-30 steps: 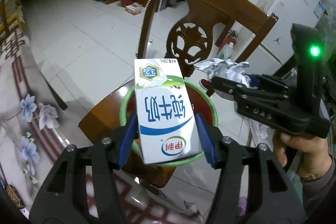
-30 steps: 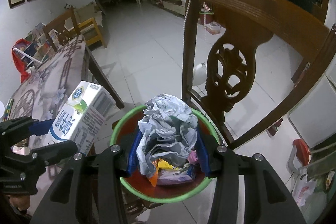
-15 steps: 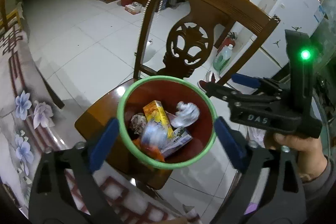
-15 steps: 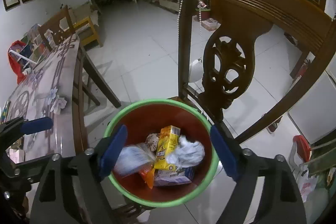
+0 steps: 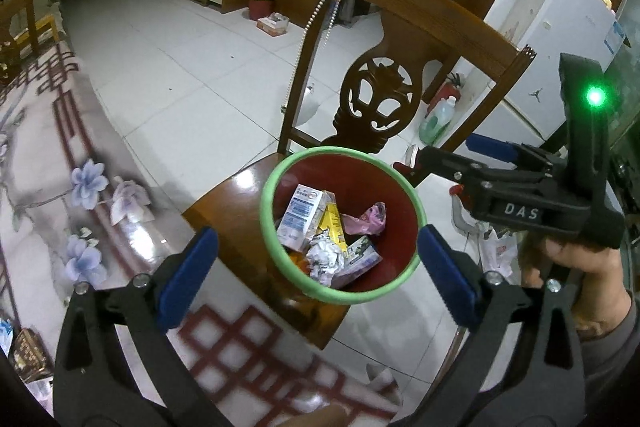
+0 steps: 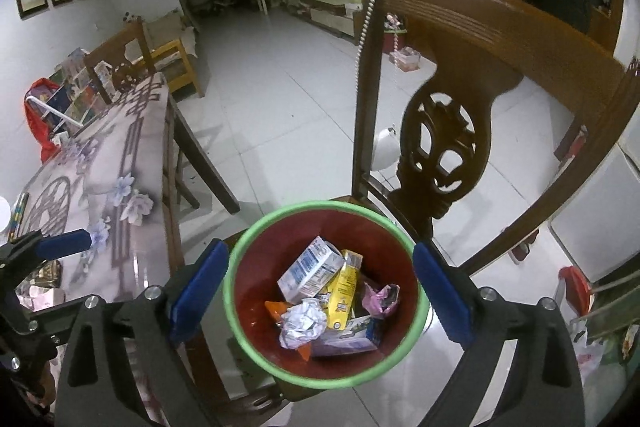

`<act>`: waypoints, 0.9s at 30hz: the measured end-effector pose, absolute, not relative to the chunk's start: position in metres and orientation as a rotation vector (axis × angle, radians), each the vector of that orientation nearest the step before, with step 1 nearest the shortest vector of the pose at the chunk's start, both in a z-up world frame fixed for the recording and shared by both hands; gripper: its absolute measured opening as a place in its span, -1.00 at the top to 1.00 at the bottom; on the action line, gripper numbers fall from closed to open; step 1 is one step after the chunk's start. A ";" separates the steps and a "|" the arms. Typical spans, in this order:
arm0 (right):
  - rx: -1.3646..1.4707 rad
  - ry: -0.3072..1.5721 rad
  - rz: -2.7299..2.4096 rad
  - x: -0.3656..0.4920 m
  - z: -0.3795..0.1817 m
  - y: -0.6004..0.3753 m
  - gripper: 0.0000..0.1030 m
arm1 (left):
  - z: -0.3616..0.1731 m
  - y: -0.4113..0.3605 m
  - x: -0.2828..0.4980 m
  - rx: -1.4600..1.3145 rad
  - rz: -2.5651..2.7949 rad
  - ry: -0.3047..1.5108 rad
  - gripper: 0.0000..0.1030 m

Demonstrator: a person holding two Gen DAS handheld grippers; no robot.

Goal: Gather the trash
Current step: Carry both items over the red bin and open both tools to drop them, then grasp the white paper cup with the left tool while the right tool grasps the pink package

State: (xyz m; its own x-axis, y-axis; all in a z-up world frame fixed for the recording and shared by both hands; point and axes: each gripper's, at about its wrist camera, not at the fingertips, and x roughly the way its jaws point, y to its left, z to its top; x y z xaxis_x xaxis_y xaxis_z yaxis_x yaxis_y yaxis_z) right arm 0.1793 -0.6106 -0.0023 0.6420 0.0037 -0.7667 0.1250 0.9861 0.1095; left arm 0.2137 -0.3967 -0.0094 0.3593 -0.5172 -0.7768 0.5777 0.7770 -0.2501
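One milk carton [image 6: 310, 271] lying tilted in bin [image 6: 240, 307], yellow carton [image 6: 344, 291] beside

Both tools are black plastic frames with triangular cut-outs and silver screw heads at the joints. The left gripper [image 5: 316, 263] carries long blue pads [image 5: 188, 279] on its fingers; the right gripper [image 6: 320, 287] has the same. The right gripper's body reads "DAS" in white, with a green light glowing on its upright. A grey sleeve [image 5: 604, 351] covers the wrist.

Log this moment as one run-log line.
left gripper: open, empty | right gripper: opening, empty | milk carton, crumpled paper: in bin | bin: on chair
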 end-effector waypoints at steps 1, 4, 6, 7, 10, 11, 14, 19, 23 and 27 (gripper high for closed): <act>0.151 0.865 -0.065 0.178 0.003 -0.606 -0.76 | -0.007 -0.392 0.212 0.068 -0.702 0.970 -0.89; 0.135 0.850 -0.050 0.178 0.015 -0.593 -0.77 | 0.003 -0.371 0.207 0.055 -0.677 0.950 -0.89; 0.115 0.841 -0.032 0.179 0.024 -0.579 -0.78 | 0.010 -0.358 0.204 0.050 -0.652 0.934 -0.89; 0.106 0.833 -0.020 0.179 0.030 -0.569 -0.78 | 0.015 -0.345 0.203 0.041 -0.630 0.921 -0.89; 0.082 0.816 0.013 0.178 0.043 -0.544 -0.78 | 0.025 -0.314 0.199 0.011 -0.581 0.897 -0.89; 0.068 0.808 0.034 0.178 0.049 -0.530 -0.78 | 0.029 -0.298 0.197 -0.001 -0.557 0.887 -0.89; 0.036 0.793 0.079 0.177 0.059 -0.497 -0.79 | 0.037 -0.261 0.191 -0.016 -0.504 0.872 -0.89; -0.024 0.787 0.170 0.178 0.066 -0.430 -0.80 | 0.044 -0.193 0.179 -0.035 -0.410 0.861 -0.89; -0.052 0.792 0.232 0.179 0.063 -0.382 -0.80 | 0.048 -0.143 0.166 -0.056 -0.346 0.855 -0.89; -0.078 0.807 0.301 0.178 0.053 -0.331 -0.80 | 0.047 -0.091 0.149 -0.078 -0.276 0.853 -0.89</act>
